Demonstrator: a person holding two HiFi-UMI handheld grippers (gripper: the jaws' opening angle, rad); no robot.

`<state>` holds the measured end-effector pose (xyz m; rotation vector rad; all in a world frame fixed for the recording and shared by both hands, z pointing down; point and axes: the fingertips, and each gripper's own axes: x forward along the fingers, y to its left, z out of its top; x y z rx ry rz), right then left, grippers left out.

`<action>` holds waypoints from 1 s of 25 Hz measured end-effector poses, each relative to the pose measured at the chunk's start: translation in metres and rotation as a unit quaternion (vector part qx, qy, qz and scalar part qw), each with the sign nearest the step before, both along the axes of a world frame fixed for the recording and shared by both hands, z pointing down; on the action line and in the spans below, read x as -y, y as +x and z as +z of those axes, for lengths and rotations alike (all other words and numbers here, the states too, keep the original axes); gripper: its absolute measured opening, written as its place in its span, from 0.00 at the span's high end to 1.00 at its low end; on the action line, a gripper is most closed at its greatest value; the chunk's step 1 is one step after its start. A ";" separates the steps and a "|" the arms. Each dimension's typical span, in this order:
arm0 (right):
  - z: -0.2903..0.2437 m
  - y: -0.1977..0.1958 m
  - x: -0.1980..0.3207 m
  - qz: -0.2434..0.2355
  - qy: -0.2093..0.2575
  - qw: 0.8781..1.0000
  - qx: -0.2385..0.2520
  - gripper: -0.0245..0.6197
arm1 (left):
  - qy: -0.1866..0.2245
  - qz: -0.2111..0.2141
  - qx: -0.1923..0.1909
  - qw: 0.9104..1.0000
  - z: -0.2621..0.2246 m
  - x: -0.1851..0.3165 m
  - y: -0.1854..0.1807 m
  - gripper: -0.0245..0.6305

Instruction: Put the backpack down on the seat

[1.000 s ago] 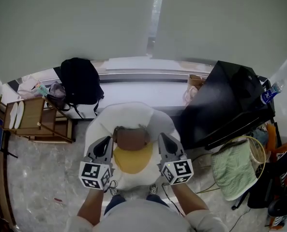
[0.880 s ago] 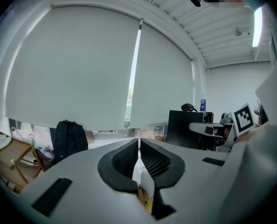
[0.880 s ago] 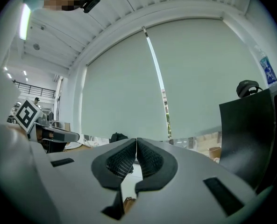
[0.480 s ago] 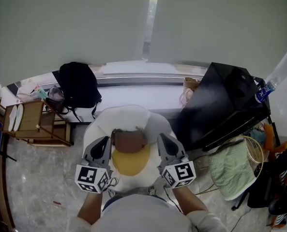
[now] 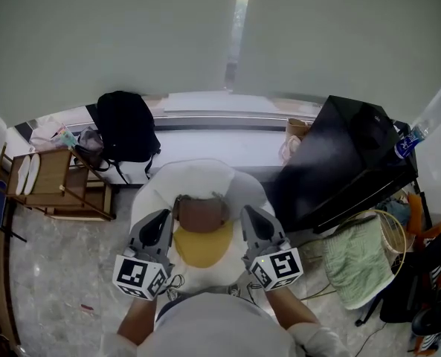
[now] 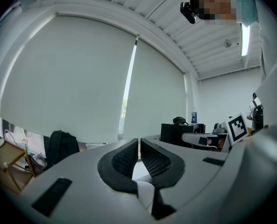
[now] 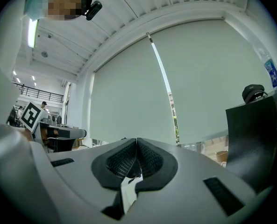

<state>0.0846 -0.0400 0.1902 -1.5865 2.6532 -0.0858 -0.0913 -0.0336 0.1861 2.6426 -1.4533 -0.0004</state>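
On the window ledge [image 5: 227, 137] sits the backpack [image 5: 123, 127], not yet grasped. Left gripper [image 5: 161, 220] and right gripper [image 5: 250, 217] jaws are together, empty; next they must open and reach it, before the seat [image 5: 199, 251].

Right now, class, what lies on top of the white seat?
A yellow cushion and, beyond it, a brown item lie on the white seat. The surface beneath them is covered. The black backpack stands apart.
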 end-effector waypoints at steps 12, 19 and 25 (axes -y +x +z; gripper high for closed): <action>0.004 -0.015 -0.004 -0.013 -0.009 1.000 -0.011 0.91 | -0.023 0.000 0.003 1.000 0.010 -0.007 -0.005 0.90; 0.007 -0.014 -0.009 -0.012 -0.013 1.000 -0.013 0.91 | -0.031 -0.003 0.002 1.000 0.016 -0.011 -0.005 0.90; 0.006 -0.009 -0.010 -0.001 -0.016 1.000 -0.012 0.91 | -0.036 -0.008 -0.006 0.999 0.018 -0.011 -0.004 0.90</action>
